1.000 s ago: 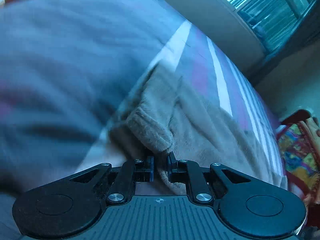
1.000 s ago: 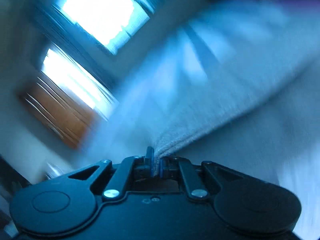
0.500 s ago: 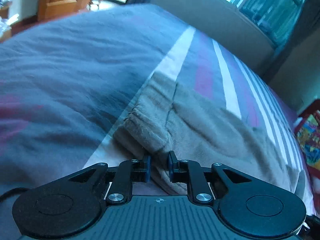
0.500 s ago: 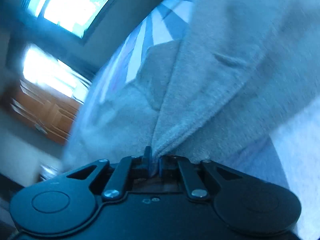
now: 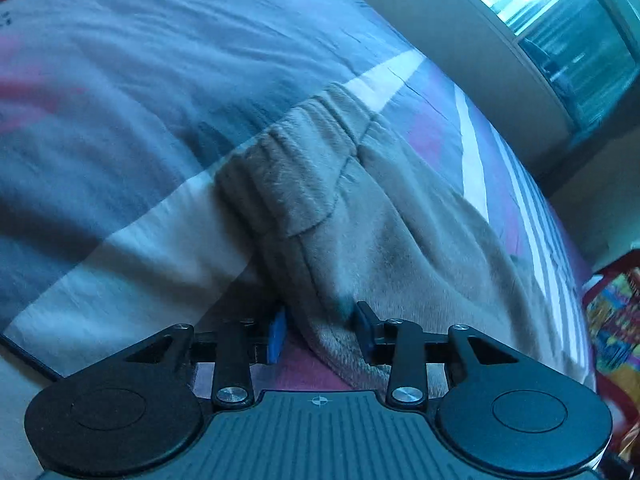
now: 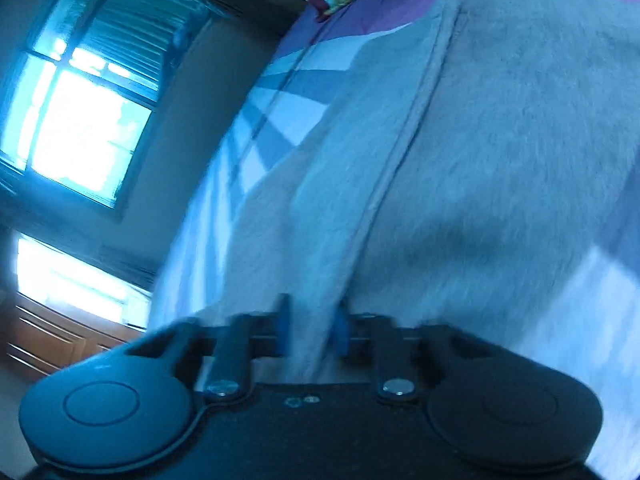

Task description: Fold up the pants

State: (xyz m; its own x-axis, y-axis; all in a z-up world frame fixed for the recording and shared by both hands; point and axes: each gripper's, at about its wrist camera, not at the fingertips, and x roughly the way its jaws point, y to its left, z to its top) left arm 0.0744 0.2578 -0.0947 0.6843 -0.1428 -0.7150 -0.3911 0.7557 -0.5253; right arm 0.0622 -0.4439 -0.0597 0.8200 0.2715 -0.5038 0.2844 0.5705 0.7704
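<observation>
Grey-beige fleece pants (image 5: pixel 400 240) lie on a striped bed cover (image 5: pixel 120 80), their ribbed waistband (image 5: pixel 296 160) toward the far left. My left gripper (image 5: pixel 320 330) sits low over the near edge of the pants. Its jaws are opening, and a fold of cloth lies loosely between the blue pads (image 5: pixel 276 332). In the right wrist view the pants (image 6: pixel 500 140) fill the frame, with a seam running down into my right gripper (image 6: pixel 312 326). Those jaws are closing on a strip of that cloth, which fills the gap between them. The picture is blurred.
The bed cover (image 6: pixel 304 92) has white, grey and pink stripes and slopes away at its edges. A bright patterned cloth (image 5: pixel 616 320) lies past the bed's right side. Windows (image 6: pixel 80 120) and wooden furniture (image 6: pixel 48 344) stand beyond the bed.
The left jaws have spread apart from a tight pinch on the pants' edge and the gripper has pulled back from the waistband. The right gripper has swung and rolled with the cloth in it.
</observation>
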